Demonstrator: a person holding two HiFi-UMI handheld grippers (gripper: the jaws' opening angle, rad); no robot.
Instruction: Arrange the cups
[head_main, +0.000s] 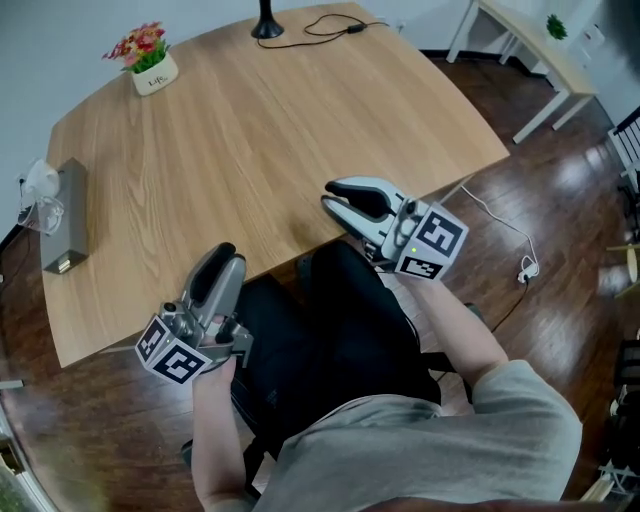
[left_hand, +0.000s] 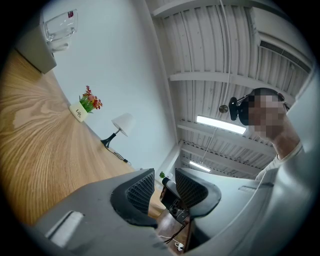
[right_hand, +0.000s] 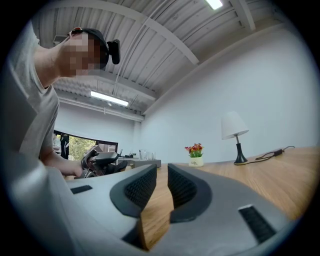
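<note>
Clear glass cups (head_main: 40, 187) stand on a grey box (head_main: 65, 215) at the far left edge of the wooden table (head_main: 250, 130). In the left gripper view one cup (left_hand: 60, 26) shows at top left; in the right gripper view the cups (right_hand: 145, 154) are small and far off. My left gripper (head_main: 225, 255) hovers at the table's front edge, jaws narrowly apart with nothing between them (left_hand: 165, 185). My right gripper (head_main: 332, 196) sits over the front right edge, pointing left, also a narrow gap and empty (right_hand: 162, 172). Both are far from the cups.
A flower pot (head_main: 150, 68) and a lamp base (head_main: 266, 27) with its cable stand along the table's far edge. The person sits at the front of the table. A white desk (head_main: 530, 45) and a floor cable (head_main: 520, 265) lie to the right.
</note>
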